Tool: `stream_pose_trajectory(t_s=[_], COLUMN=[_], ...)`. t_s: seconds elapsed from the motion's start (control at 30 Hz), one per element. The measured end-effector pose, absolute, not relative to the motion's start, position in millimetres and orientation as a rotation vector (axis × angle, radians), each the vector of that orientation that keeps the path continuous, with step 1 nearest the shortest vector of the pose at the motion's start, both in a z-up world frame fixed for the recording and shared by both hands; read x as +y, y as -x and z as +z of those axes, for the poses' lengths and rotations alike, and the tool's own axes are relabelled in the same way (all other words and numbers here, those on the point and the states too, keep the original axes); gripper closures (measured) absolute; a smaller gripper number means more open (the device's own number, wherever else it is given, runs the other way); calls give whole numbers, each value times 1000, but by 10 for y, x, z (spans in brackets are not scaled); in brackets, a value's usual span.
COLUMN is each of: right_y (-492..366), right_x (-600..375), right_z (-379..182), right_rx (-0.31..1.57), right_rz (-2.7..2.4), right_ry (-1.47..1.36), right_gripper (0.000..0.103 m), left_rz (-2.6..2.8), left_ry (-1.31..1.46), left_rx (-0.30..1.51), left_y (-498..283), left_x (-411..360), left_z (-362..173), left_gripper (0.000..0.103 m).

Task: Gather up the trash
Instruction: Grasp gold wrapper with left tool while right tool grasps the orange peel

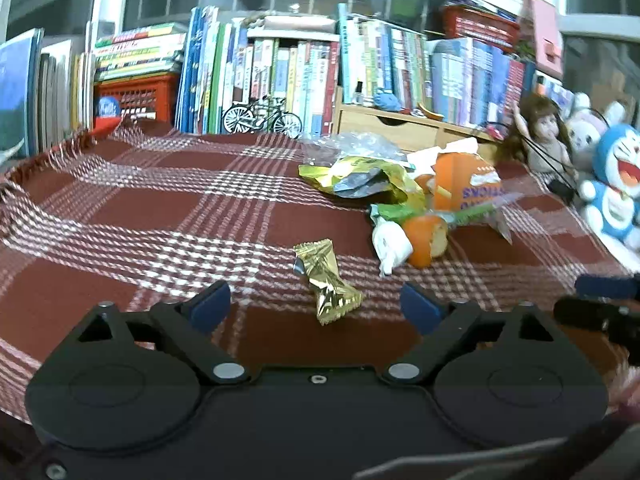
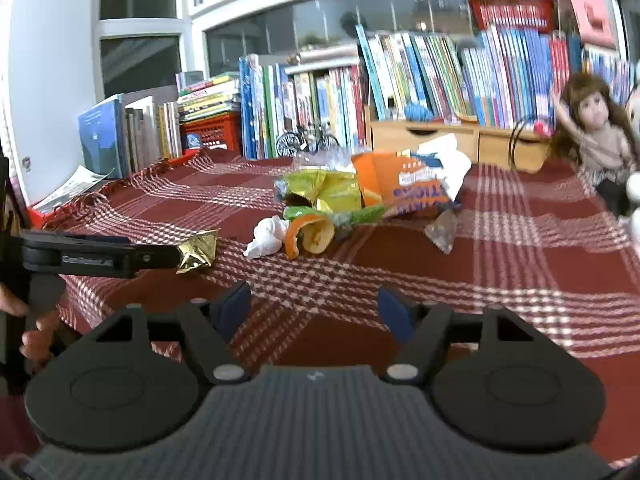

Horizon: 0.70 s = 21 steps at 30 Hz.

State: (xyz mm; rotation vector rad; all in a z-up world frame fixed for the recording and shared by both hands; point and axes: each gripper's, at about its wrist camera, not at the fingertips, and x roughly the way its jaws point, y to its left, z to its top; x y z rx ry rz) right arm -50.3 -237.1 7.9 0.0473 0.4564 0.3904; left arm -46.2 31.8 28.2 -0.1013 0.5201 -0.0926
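A gold candy wrapper point(image 1: 326, 280) lies on the red plaid cloth point(image 1: 160, 216) between the fingers of my left gripper point(image 1: 316, 306), which is open and not touching it. Beyond it sits a trash pile: white tissue point(image 1: 390, 246), orange peel point(image 1: 426, 240), a yellow-green bag point(image 1: 360, 178), an orange carton point(image 1: 464, 184) and clear plastic point(image 1: 352, 144). My right gripper point(image 2: 314, 306) is open with nothing in it, low over the cloth in front of the tissue point(image 2: 266, 236) and peel point(image 2: 312, 234). In the right wrist view the gold wrapper point(image 2: 198, 250) shows at the tip of the left gripper's finger point(image 2: 120, 258).
Rows of books point(image 1: 280, 72), a red crate point(image 1: 136, 94), a toy bicycle point(image 1: 262, 118) and a wooden drawer box point(image 1: 388, 128) line the back. A doll point(image 2: 596, 128) and plush toys point(image 1: 616, 184) stand at the right. A hand point(image 2: 36, 336) holds the left gripper.
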Motion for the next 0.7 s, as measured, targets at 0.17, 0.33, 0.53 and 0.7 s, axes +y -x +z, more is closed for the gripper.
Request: stream_pose_trajectory(t_s=[0.17,0.33,0.53,0.7], right_y=[237,-97,-460,-726], right_x=[-2315,-2254,-2187,-2132], right_z=[33,18,-18,-48], right_rx=[494,557,594,597], right_rz=[405,419,428,391], right_ry=[-105,-154,-245,-284], right_gripper=[31,45,45,42], left_rz=[-75,-82,-88,-91], left_ry=[151,215,245,261], left_rx=[556,602,599,580], left_y=[176,19,-56,-26], left_x=[278,257,288,340], left_z=[168,57,51,82], left_gripper=[26,31,68,86])
